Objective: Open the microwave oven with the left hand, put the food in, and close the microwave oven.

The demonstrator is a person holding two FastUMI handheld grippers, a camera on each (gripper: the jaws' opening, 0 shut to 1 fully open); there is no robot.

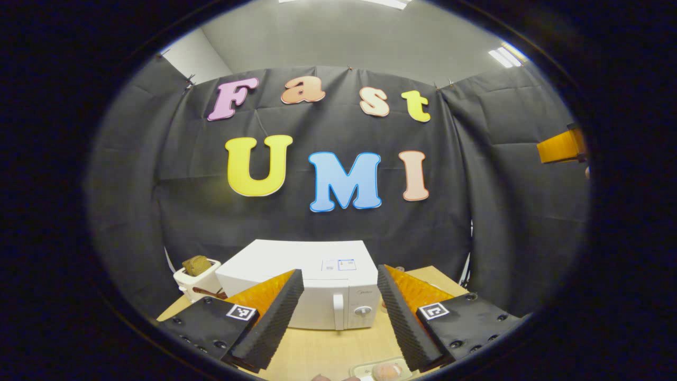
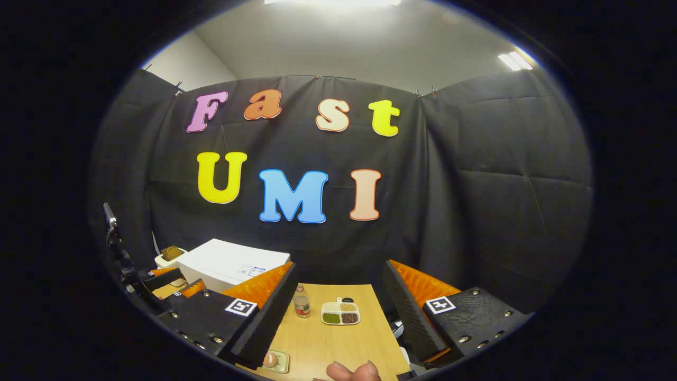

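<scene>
A white microwave oven (image 1: 296,275) stands on the wooden table (image 1: 328,349), its door shut, with a vertical handle (image 1: 338,311) and a knob at the front right. My left gripper (image 1: 338,323) hovers open in front of it, nothing between its fingers. A small plate with the food (image 1: 386,370) lies at the near edge below the gripper. In the right gripper view, my right gripper (image 2: 338,323) is open above the table, and the food plate (image 2: 275,361) lies at its lower left. The microwave (image 2: 227,267) sits far left, with the left gripper (image 2: 174,283) in front of it.
A white toaster holding bread (image 1: 197,272) stands left of the microwave. A small bottle (image 2: 301,302) and a divided dish of grains (image 2: 341,312) sit at the table's far end. Fingers of a hand (image 2: 354,371) show at the bottom edge. Black cloth walls surround the table.
</scene>
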